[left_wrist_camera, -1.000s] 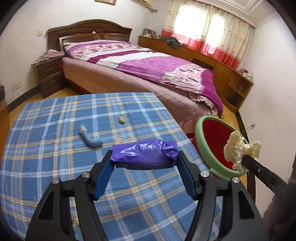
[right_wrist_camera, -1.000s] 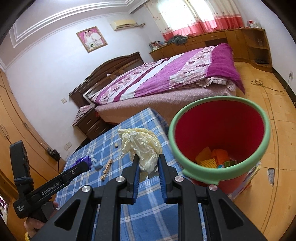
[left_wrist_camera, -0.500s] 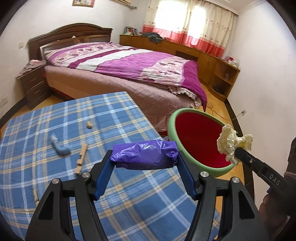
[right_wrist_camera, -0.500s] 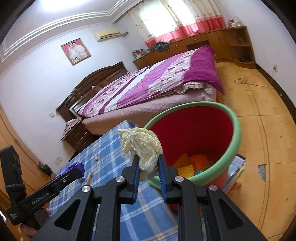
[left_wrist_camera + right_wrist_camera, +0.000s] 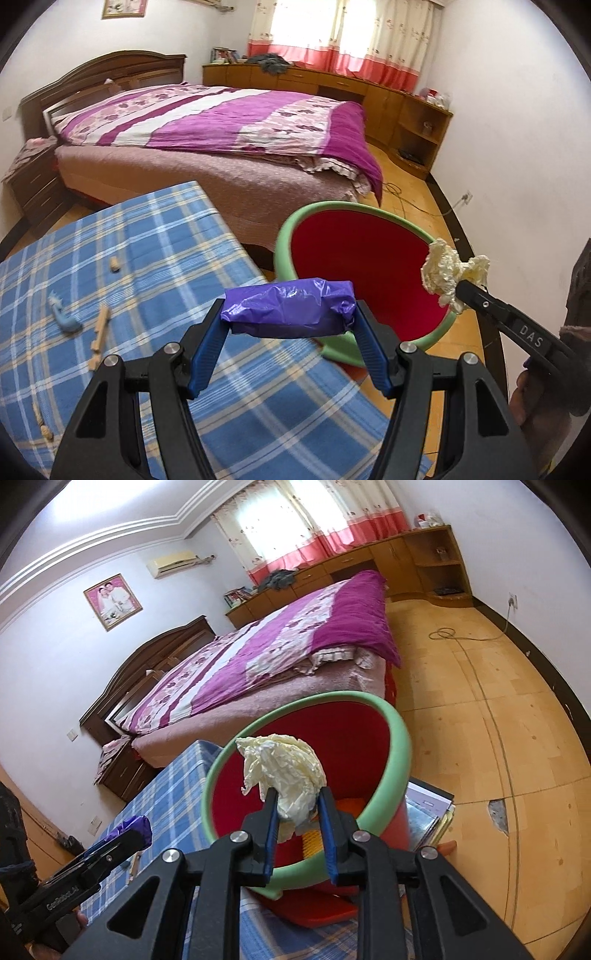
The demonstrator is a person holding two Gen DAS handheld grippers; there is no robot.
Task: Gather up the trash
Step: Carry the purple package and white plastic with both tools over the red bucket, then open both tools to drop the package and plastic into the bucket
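Observation:
My left gripper point(image 5: 290, 314) is shut on a crumpled purple plastic bag point(image 5: 288, 308), held above the table's right edge beside the bin. My right gripper point(image 5: 295, 801) is shut on a crumpled cream paper wad point(image 5: 282, 768), held over the open mouth of the red bin with a green rim point(image 5: 397, 746). The bin point(image 5: 280, 236) stands on the floor just right of the table. In the left wrist view the right gripper point(image 5: 460, 284) holds the wad point(image 5: 443, 273) at the bin's right rim. Orange and yellow trash point(image 5: 314, 840) lies inside the bin.
The blue plaid table point(image 5: 147, 240) holds a blue curved piece point(image 5: 64, 317), a wooden stick point(image 5: 99, 332) and small tan scraps point(image 5: 115, 264). A bed point(image 5: 221, 125) stands behind. Books point(image 5: 428, 812) lie on the wooden floor beside the bin.
Both grippers have moved right toward the bin with their loads. The paper wad has gone from beside the bin to over its mouth. The purple bag has reached the table edge.

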